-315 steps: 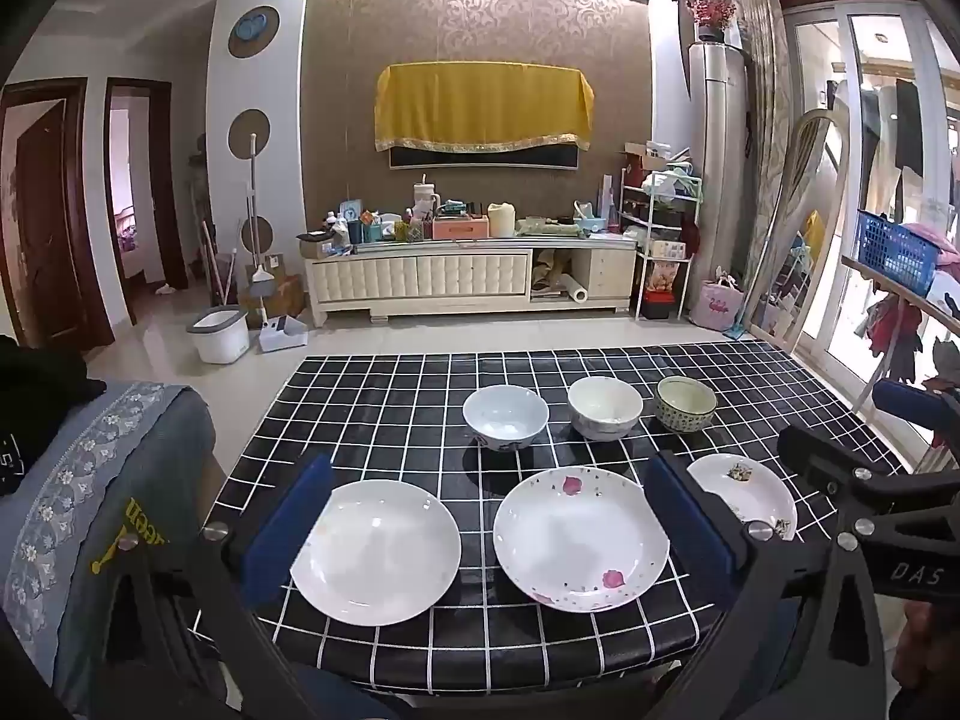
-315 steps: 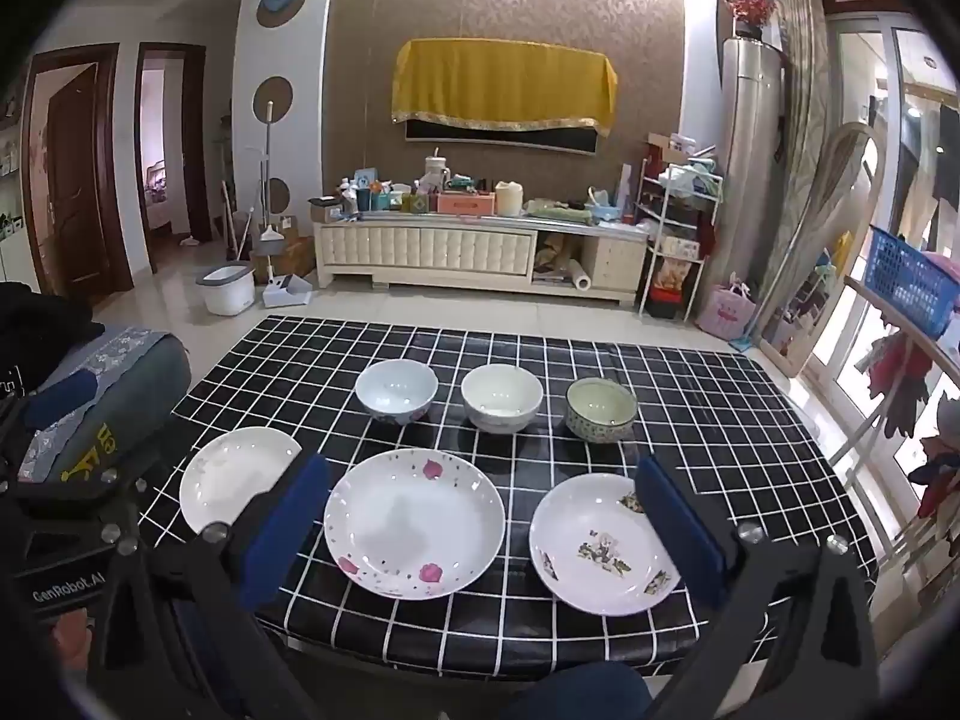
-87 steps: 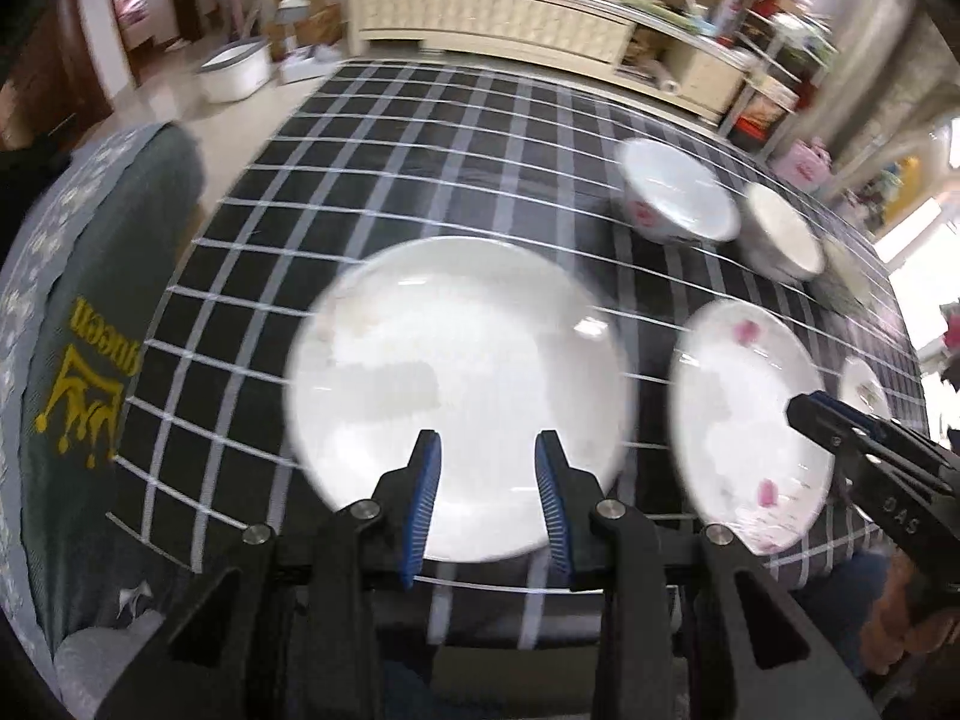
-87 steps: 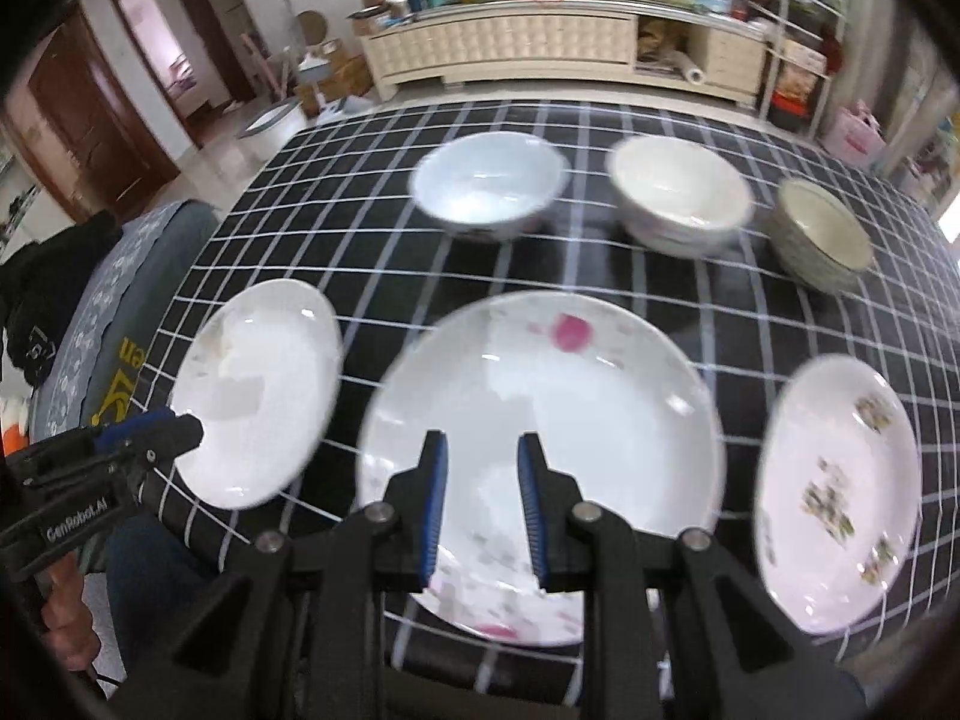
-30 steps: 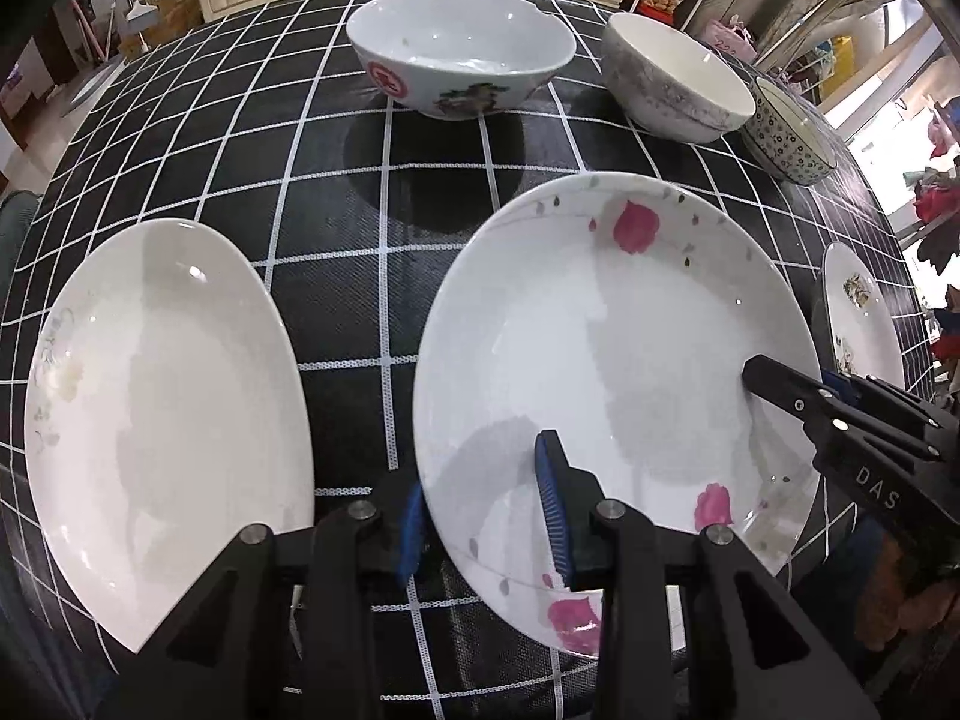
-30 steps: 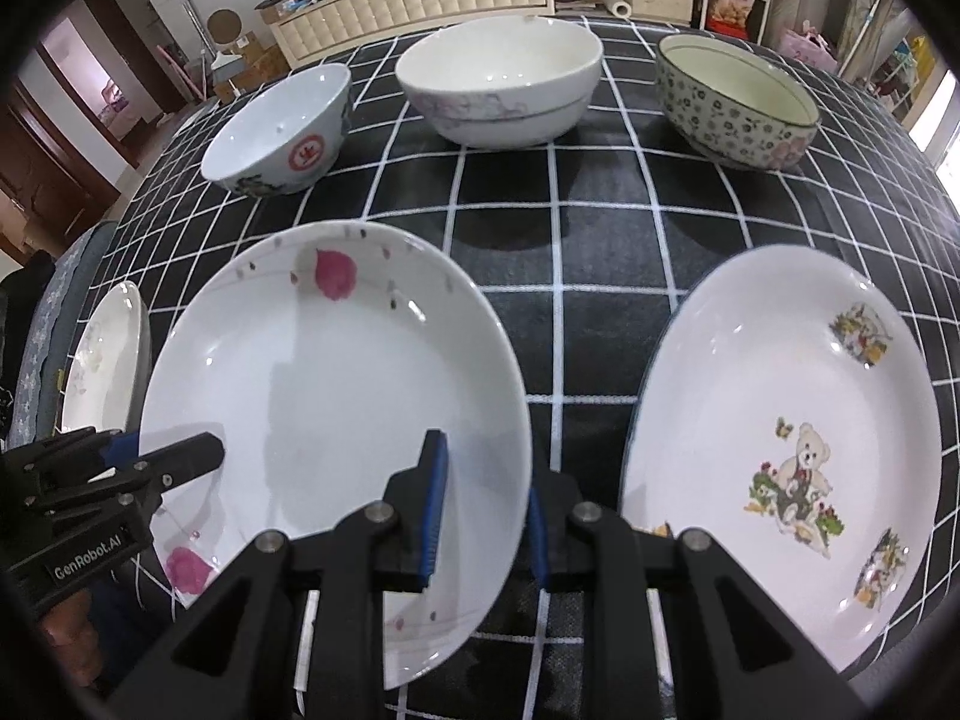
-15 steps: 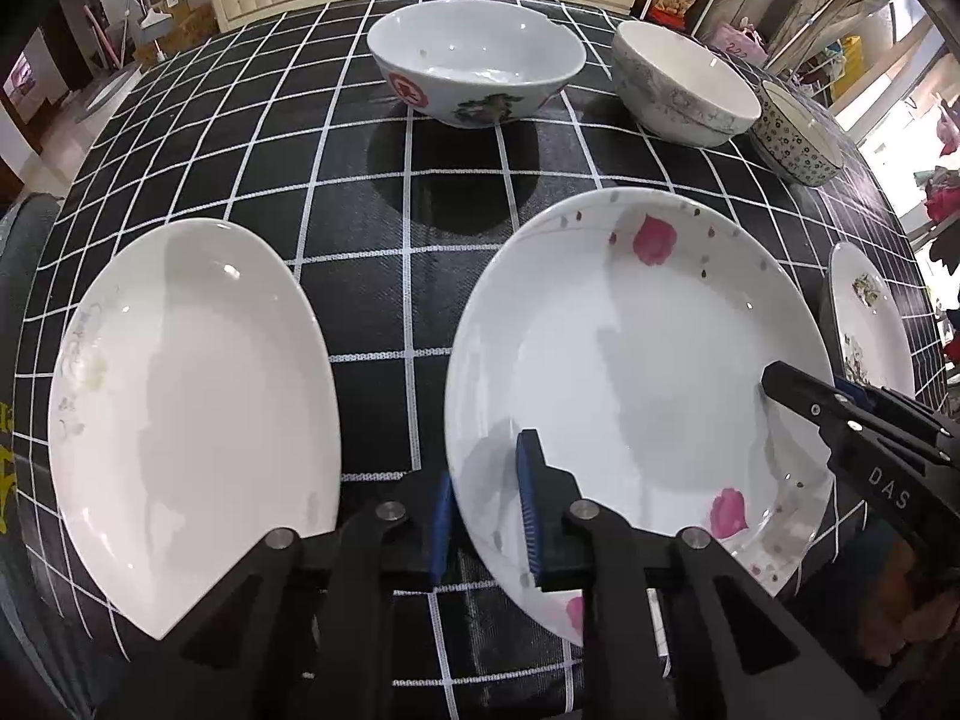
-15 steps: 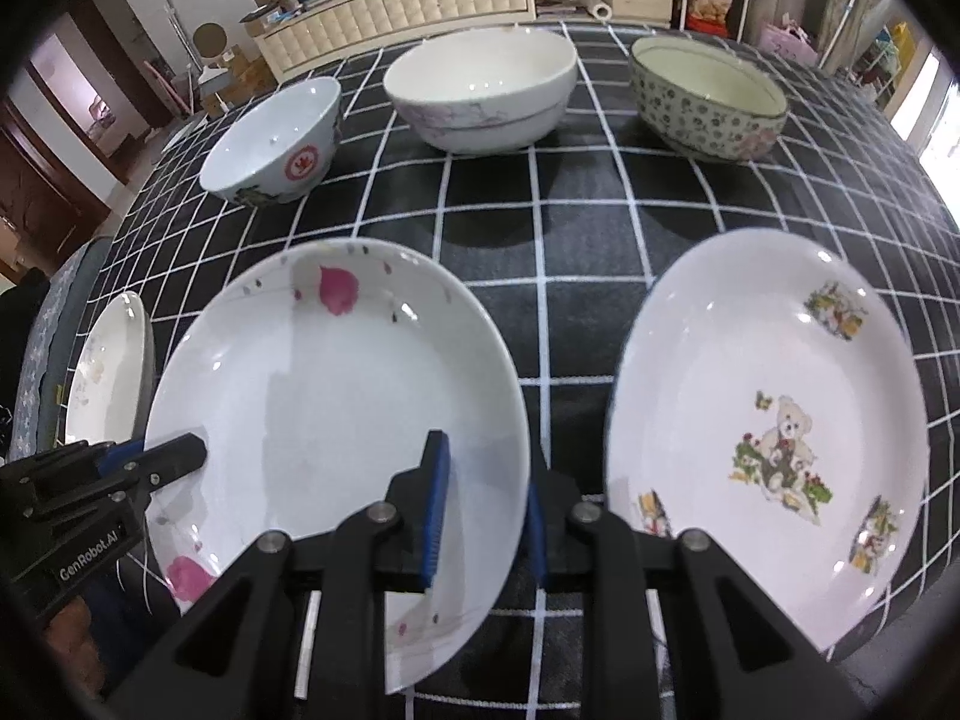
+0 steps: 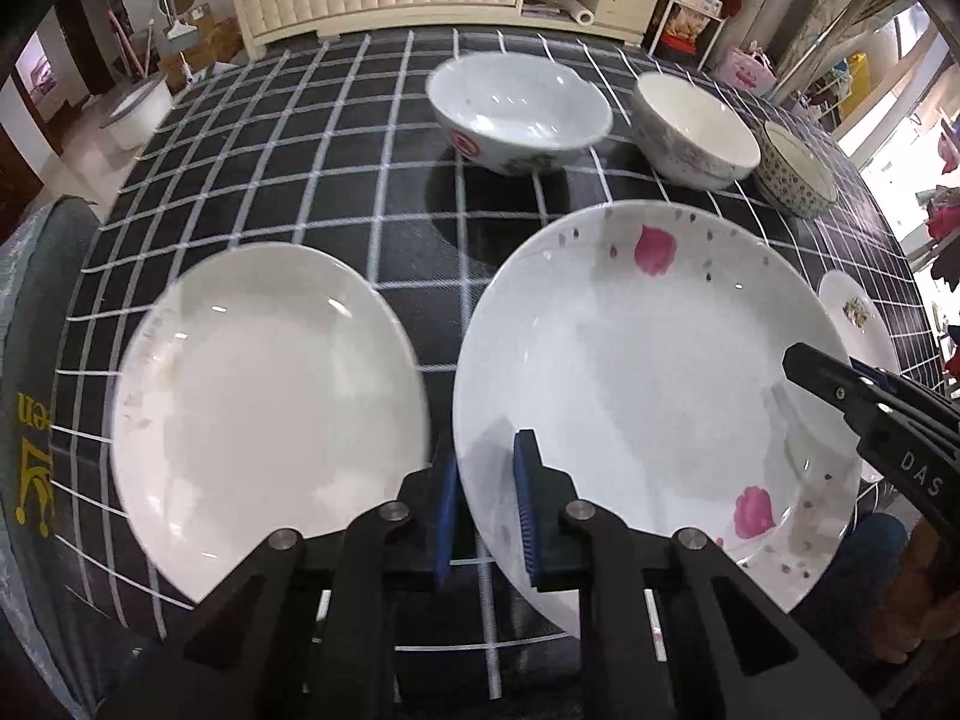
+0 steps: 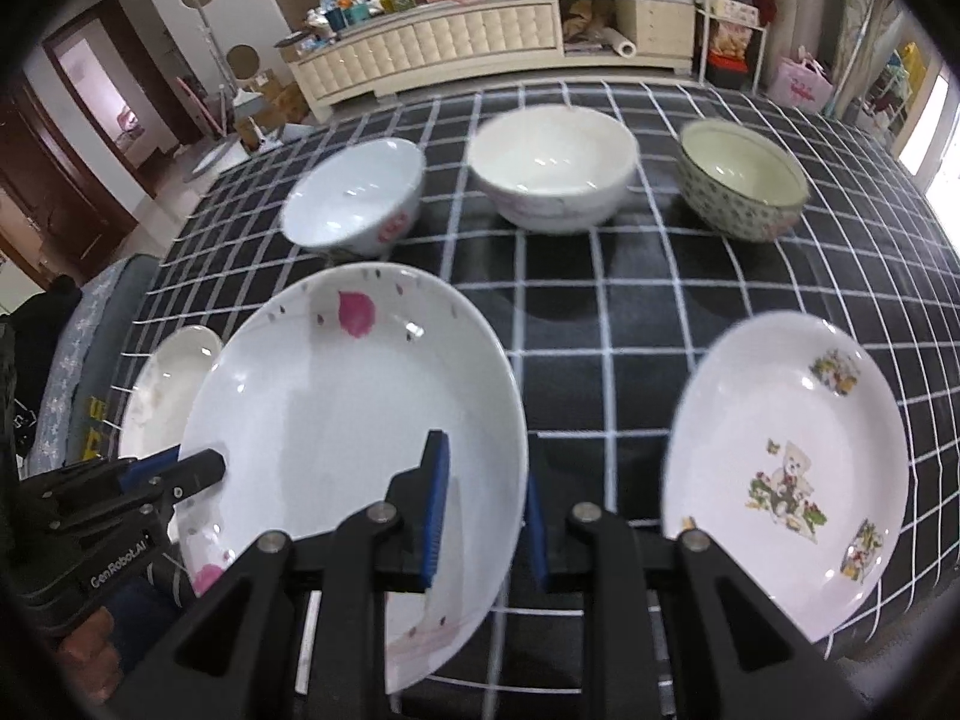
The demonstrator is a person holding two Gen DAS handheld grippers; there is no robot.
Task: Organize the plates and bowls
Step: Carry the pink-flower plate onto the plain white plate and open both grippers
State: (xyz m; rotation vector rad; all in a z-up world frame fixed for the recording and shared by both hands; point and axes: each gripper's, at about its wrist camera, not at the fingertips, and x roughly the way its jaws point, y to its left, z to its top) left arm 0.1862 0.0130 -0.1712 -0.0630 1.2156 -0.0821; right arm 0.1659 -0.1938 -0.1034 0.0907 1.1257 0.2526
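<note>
The petal-patterned plate (image 9: 648,384) is seen filling the lower right of the left wrist view and the lower left of the right wrist view, apparently raised off the black checked tablecloth (image 9: 336,180) and tilted, with its near rim carried at two points. Its left rim is pinched by the left gripper (image 9: 487,510), one blue pad lying over the inside of the rim and the other beneath it; the jaws are nearly closed, clenched on thin porcelain. Its right rim is clamped likewise by the right gripper (image 10: 485,516), jaws narrowly parted with the rim between them. A slip is judged the main risk: the glazed rim is held only at small patches, so any uneven rise of the two hands could twist the plate and let it slide out onto the tablecloth. The plain white plate (image 9: 264,402) lies just beside it at lower left of the left wrist view, and a clipped edge is possible if the carried plate is swung low across it. The bear-printed plate (image 10: 786,474) rests at lower right of the right wrist view. Behind, across the upper half, three bowls stand apart in a row: the red-marked bowl (image 10: 354,198), the wide white bowl (image 10: 552,168) and the speckled bowl (image 10: 744,186).
</note>
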